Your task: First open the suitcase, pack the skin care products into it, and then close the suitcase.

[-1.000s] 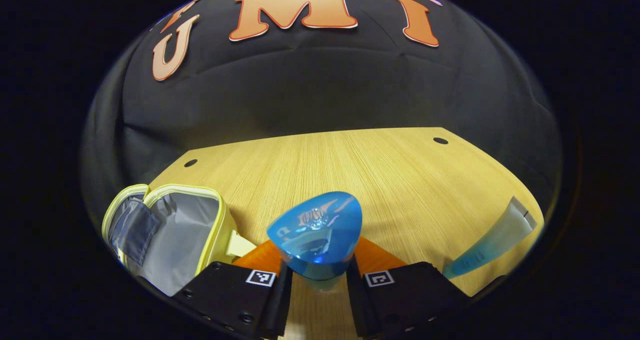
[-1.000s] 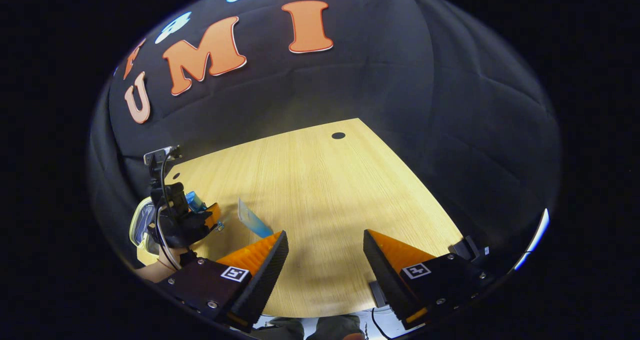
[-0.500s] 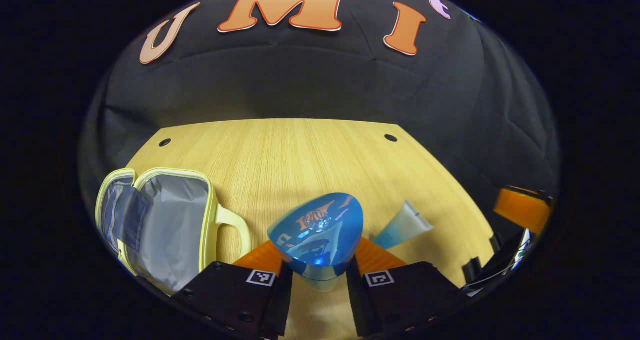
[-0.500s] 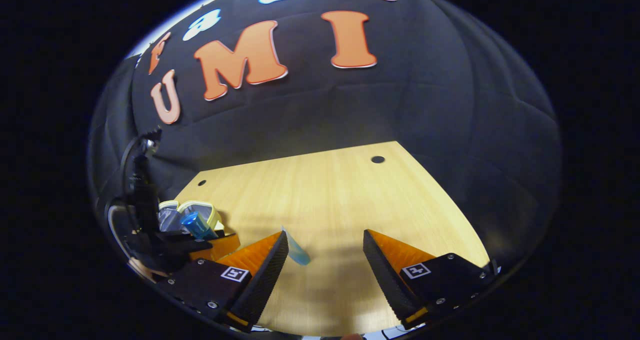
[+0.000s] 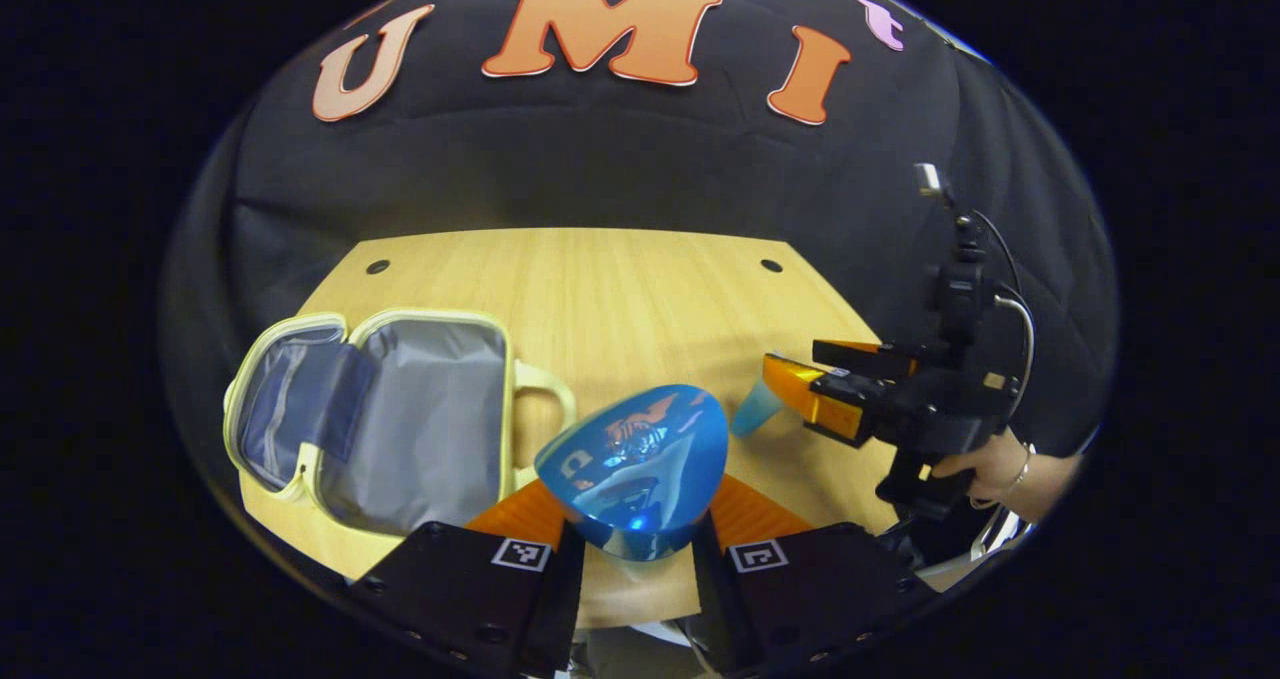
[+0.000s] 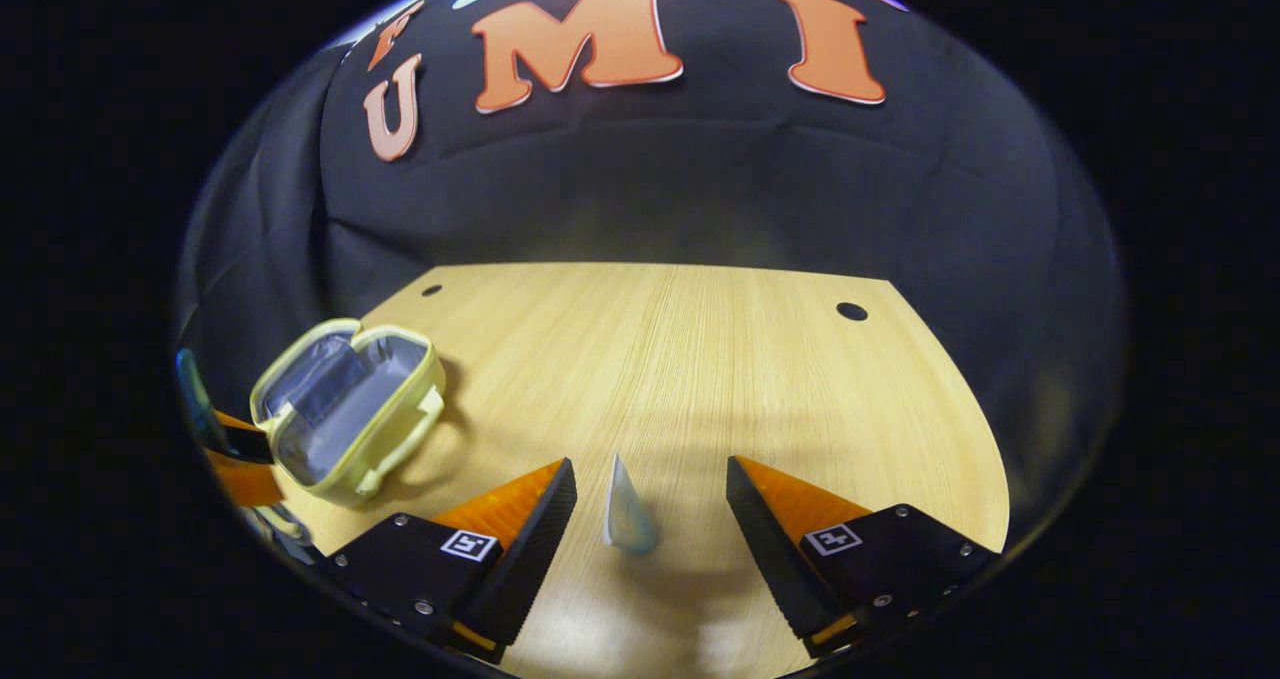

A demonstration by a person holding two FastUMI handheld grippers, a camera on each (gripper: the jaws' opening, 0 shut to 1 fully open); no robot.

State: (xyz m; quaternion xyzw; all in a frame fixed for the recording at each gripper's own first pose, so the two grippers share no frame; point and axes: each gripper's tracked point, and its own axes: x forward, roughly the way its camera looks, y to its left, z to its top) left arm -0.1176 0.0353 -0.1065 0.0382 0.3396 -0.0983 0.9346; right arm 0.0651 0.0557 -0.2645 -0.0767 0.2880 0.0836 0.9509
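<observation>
Two grippers up. Left gripper (image 5: pixel 632 549) pinching blue bottle (image 5: pixel 632 467), held just right of open yellow suitcase (image 5: pixel 385 414) on wooden table (image 5: pixel 620 289). Right gripper (image 6: pixel 650 504) spread wide, tube (image 6: pixel 626 511) lying on table btwn its fingers, untouched.

Wooden table (image 5: pixel 620 289), two small holes, black cloth wall (image 6: pixel 700 179)

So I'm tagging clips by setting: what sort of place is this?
Probably a staged recording booth, not a home: a black cloth wall, one wooden table, and an open yellow suitcase.
</observation>
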